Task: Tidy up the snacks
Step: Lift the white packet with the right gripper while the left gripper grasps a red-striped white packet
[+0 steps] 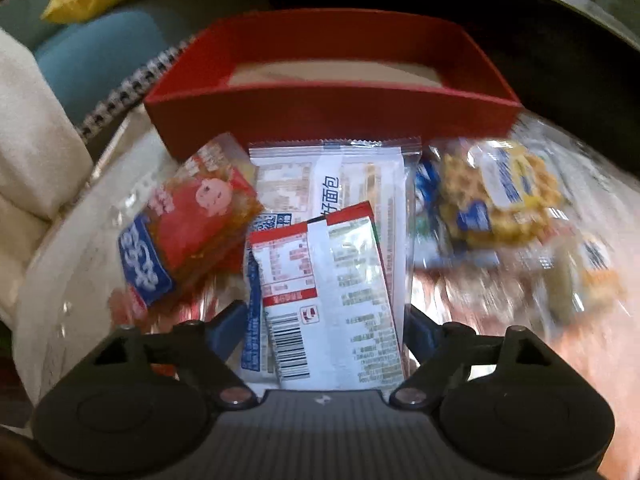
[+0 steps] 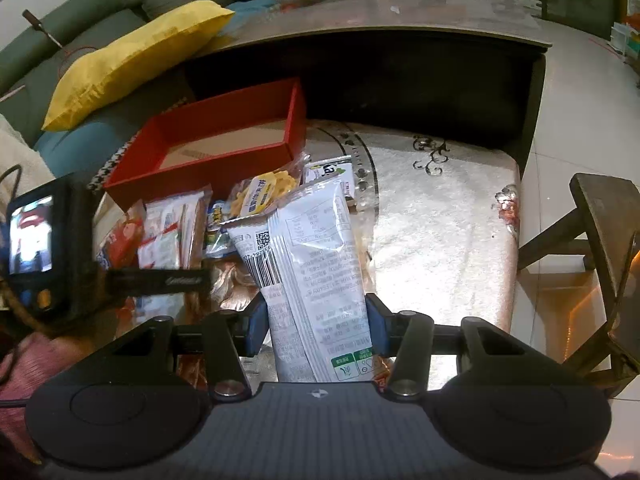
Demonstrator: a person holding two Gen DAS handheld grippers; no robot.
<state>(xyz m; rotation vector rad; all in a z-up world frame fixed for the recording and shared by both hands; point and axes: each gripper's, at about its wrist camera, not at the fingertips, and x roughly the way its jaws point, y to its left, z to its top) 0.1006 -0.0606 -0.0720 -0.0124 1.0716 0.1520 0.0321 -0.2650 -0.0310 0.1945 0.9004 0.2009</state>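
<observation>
In the left wrist view, the left tool [image 1: 324, 320] has its blue pads pressed on a stack of flat packets, a red-edged sachet [image 1: 320, 300] lying over a clear bread wrapper [image 1: 344, 184], their long axes running straight ahead toward the red box [image 1: 332, 80], which stands open just beyond the packets on the counter [image 1: 500, 300]. In the right wrist view, the right tool [image 2: 316, 320] is clamped on two white packets [image 2: 316, 248] pointing forward, while the red box [image 2: 224, 136] lies ahead and to the left, past the loose snack pile [image 2: 256, 196], so the left hand looks the nearer one to drop its load in.
</observation>
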